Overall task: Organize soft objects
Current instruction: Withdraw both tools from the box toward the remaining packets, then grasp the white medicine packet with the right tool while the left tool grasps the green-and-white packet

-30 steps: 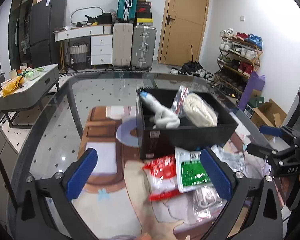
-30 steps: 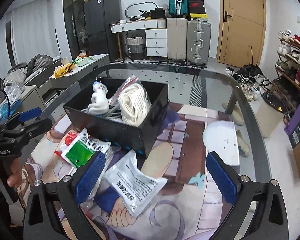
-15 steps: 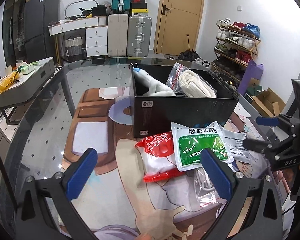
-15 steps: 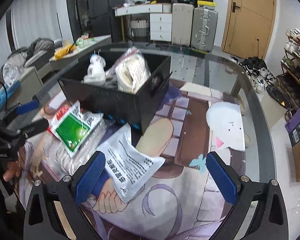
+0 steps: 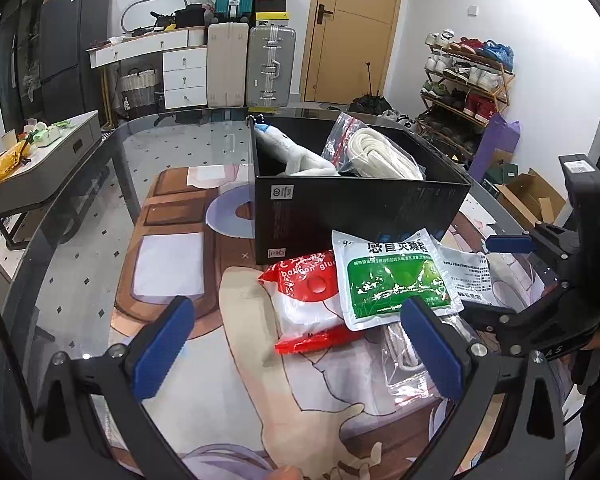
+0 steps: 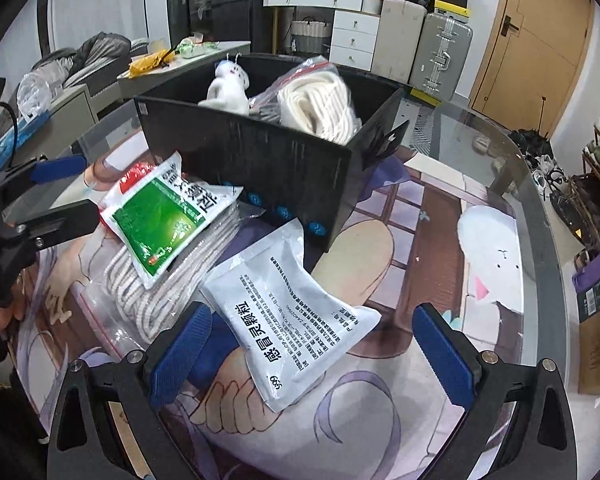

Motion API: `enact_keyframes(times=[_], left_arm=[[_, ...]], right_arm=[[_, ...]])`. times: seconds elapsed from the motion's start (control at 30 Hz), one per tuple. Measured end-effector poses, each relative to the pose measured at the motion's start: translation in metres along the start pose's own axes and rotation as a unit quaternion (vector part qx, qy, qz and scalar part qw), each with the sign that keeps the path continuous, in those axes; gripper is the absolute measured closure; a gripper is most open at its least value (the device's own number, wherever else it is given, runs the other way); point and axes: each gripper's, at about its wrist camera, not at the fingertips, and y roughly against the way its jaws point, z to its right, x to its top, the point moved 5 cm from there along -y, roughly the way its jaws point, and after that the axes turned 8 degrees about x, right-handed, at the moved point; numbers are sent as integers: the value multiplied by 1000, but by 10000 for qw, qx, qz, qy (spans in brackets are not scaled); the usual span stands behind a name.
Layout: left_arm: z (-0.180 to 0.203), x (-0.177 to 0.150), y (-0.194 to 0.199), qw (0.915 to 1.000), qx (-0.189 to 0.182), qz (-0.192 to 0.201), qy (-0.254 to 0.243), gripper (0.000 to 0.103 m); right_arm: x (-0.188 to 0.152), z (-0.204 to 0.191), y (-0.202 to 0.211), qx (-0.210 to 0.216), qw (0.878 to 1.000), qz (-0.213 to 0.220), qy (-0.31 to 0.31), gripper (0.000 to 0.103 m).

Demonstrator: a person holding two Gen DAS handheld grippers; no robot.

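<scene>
Currently: both my grippers gape wide, empty. White sachet [image 6: 296, 312] lies lower centre of the right wrist frame, just ahead of my right gripper [image 6: 310, 354], long axis diagonal; my left gripper [image 5: 296, 350] faces the green sachet [image 5: 392, 280].

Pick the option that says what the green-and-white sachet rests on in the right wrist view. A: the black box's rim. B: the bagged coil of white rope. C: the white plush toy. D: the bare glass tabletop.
B: the green-and-white sachet lies on top of the bagged coil of white rope, outside the black box.
</scene>
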Motion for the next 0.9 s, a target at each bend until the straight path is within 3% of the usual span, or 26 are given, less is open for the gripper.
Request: enact_keyframes(times=[0.23,0.43,0.73,0.9], left_arm=[[-2,-1,-2,10000,-41,-48,35,0],[-3,-1,-3,10000,-37,-63,36,0],[-3,-2,-6,10000,-6,-73,30,0],[-3,-2,-5,10000,-9,-75,40,0]], right_arm=[[4,3,-6,135,9998,120,-88,3],[10,-2,-6,239,9995,221,-26,30],[0,-5,1,486,9987,122,-7,32],[-1,-8,4,485,9985,235,-71,54]])
